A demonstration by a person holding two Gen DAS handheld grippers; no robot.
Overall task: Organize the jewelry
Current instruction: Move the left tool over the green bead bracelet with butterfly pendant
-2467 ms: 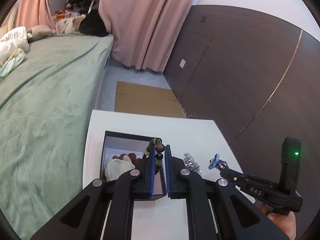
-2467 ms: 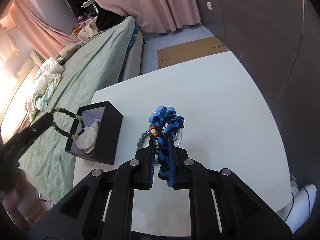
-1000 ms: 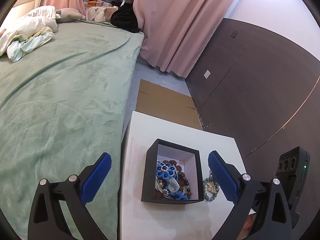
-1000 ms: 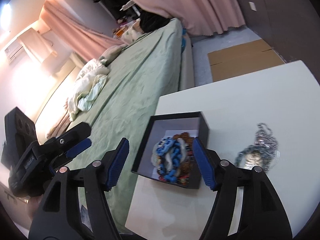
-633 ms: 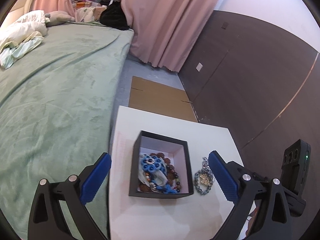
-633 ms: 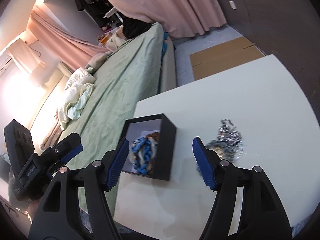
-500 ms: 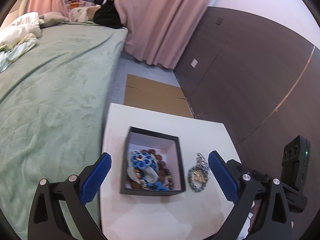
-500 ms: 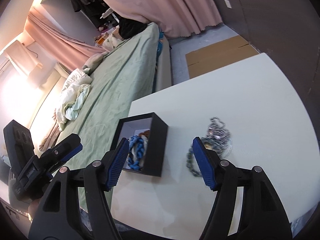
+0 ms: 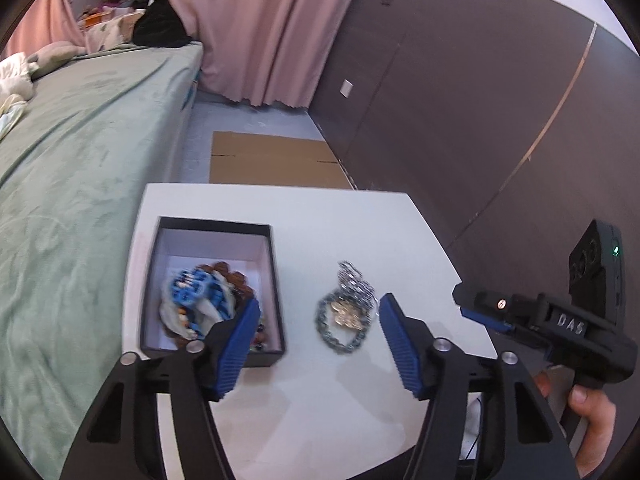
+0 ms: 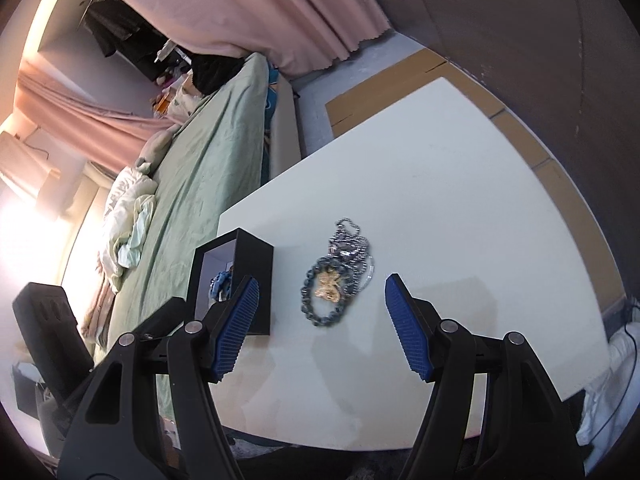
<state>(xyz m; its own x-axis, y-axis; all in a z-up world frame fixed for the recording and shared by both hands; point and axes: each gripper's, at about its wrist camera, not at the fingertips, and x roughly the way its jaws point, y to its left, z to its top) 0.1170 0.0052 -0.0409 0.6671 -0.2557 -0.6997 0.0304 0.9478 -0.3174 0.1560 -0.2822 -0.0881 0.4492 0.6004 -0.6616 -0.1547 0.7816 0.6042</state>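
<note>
A black jewelry box (image 9: 272,264) (image 10: 256,276) sits at the left of the white table (image 9: 320,400) (image 10: 460,220), holding a blue braided piece (image 9: 200,284) and brown beads. To its right lie a dark bead bracelet with a gold charm (image 9: 344,324) (image 10: 326,296) and a silver chain (image 9: 352,276) (image 10: 352,240). My left gripper (image 9: 318,336) hovers above and short of the bracelet, jaws closing with nothing between them. My right gripper (image 10: 320,312) is open and empty over the same bracelet; in the left wrist view its body shows at the right.
A green bed (image 9: 72,152) runs along the table's left side. Flat cardboard (image 9: 272,164) lies on the floor beyond the table, with pink curtains (image 9: 260,32) behind. A dark panelled wall (image 9: 480,100) stands to the right. A hand (image 9: 592,412) holds the right gripper's handle.
Both grippers have swung right from over the box to over the bracelet and chain. The left jaws have narrowed. The right jaws keep the same gap.
</note>
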